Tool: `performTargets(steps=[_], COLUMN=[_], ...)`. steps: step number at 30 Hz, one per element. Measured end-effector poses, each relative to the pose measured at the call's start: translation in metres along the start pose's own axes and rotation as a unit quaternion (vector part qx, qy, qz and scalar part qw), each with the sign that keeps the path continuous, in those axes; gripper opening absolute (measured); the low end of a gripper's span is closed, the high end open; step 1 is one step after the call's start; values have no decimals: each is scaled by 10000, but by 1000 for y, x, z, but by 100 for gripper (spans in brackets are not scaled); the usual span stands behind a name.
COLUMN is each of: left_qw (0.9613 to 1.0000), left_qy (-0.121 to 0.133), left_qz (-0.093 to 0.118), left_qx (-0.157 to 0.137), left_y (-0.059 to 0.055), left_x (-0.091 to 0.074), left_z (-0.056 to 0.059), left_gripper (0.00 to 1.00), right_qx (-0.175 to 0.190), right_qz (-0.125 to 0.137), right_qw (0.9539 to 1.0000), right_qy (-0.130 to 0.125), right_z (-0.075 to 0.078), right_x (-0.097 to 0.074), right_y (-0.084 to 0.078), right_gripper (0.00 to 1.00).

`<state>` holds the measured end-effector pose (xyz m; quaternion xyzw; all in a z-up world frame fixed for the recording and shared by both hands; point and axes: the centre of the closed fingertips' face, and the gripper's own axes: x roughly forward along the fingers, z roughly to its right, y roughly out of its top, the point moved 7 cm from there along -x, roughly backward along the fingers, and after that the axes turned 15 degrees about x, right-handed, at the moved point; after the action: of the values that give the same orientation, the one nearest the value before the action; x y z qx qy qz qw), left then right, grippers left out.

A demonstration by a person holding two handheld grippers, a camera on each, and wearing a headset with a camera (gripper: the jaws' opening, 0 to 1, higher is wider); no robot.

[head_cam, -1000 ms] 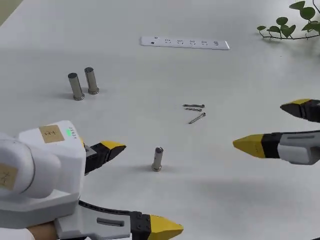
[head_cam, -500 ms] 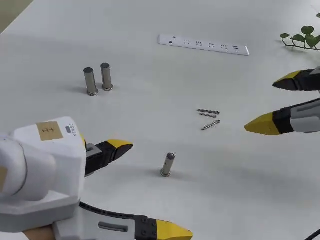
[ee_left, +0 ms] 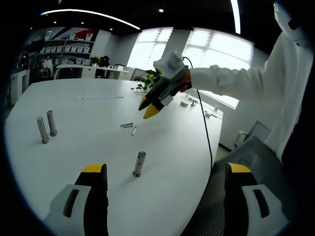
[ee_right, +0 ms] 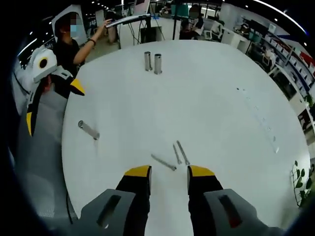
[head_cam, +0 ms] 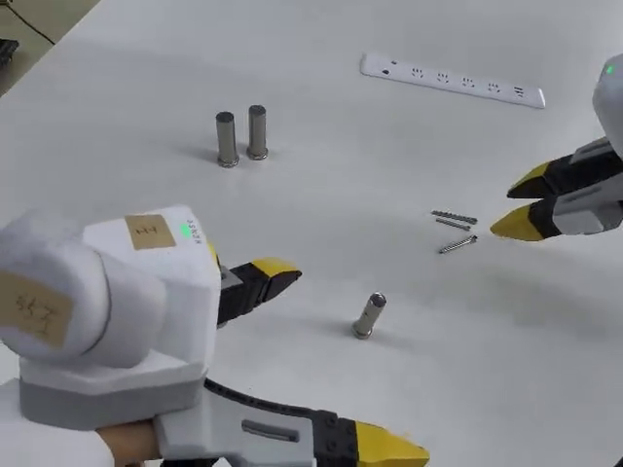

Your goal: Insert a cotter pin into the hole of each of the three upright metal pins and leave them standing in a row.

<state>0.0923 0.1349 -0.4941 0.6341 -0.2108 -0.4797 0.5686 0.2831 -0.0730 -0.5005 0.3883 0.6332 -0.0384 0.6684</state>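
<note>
Nearest, at the lower left of the head view, the left gripper (head_cam: 336, 361) is held with its yellow-tipped jaws spread wide and nothing between them. Just beyond its tips, one pin (head_cam: 368, 316) stands alone on the white table (head_cam: 321, 195), untouched.

Further right, three cotter pins (head_cam: 455, 217) lie loose in a small cluster. Two are side by side and the third is just beside them at an angle. The right gripper (head_cam: 521, 204) hovers close to that cluster, its jaws set narrow but apart, with nothing gripped. In the right gripper view the cotter pins are seen just ahead of its tips.

Well apart, toward the far left, two more pins (head_cam: 226, 139) stand side by side. A power strip (head_cam: 453, 81) lies at the far edge.

No cotter pin is seen in any hole, so the task is judged to be at its first pick. The angled cotter pin, lying clear of the other two, is best taken alone and near one end, so that the rest is left free for threading. The tips should be lowered to the table and closed gently. The lone pin could be steadied by the left gripper, since it may topple when pushed.
</note>
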Motion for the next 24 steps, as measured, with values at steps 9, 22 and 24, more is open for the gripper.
performTargets(steps=[9, 22, 24], left_qw=[9999, 9993, 9993], left_qy=[96, 333, 339], left_qz=[-51, -112, -118], left_qx=[-61, 97, 91], left_y=[-3, -3, -3], left_x=[-8, -15, -16], left_z=[-1, -6, -6], left_gripper=[99, 99, 99], right_qx=[391, 41, 35], right_qz=[84, -339, -353], right_qw=[9989, 9994, 9994], right_qy=[244, 73, 19], right_z=[11, 14, 15], right_x=[28, 49, 50], right_y=[8, 5, 6], right_gripper=[12, 3, 3])
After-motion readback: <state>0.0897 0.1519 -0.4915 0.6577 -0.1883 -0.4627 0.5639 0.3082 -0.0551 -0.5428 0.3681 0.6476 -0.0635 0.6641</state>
